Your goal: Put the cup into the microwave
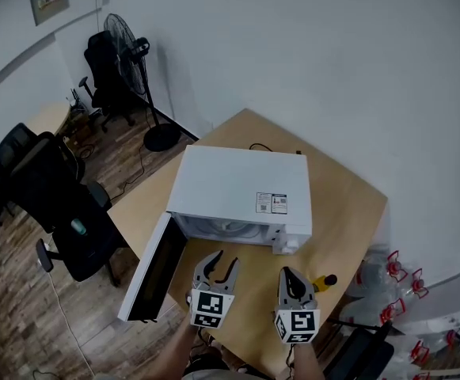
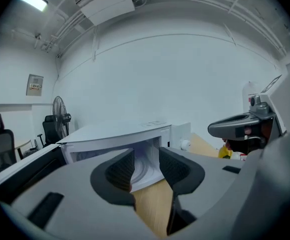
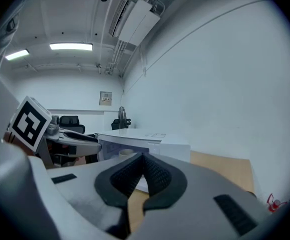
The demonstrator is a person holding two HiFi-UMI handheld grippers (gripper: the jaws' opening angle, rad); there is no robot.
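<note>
The white microwave (image 1: 241,184) stands on the wooden table (image 1: 348,204), its dark-glassed door (image 1: 154,267) swung wide open toward the near left. In the right gripper view a pale cup (image 3: 126,152) shows just inside the microwave's (image 3: 145,136) cavity; the head view hides it under the roof. My left gripper (image 1: 223,260) hovers in front of the opening, jaws apart with nothing between them (image 2: 145,156). My right gripper (image 1: 290,272) hangs beside it to the right, jaws closed tip to tip and empty (image 3: 144,156).
A small yellow object with a black tip (image 1: 322,280) lies on the table right of the right gripper. Black office chairs (image 1: 47,180) and a standing fan (image 1: 131,50) are on the floor at left. Clear bags with red clips (image 1: 392,291) lie off the table's right edge.
</note>
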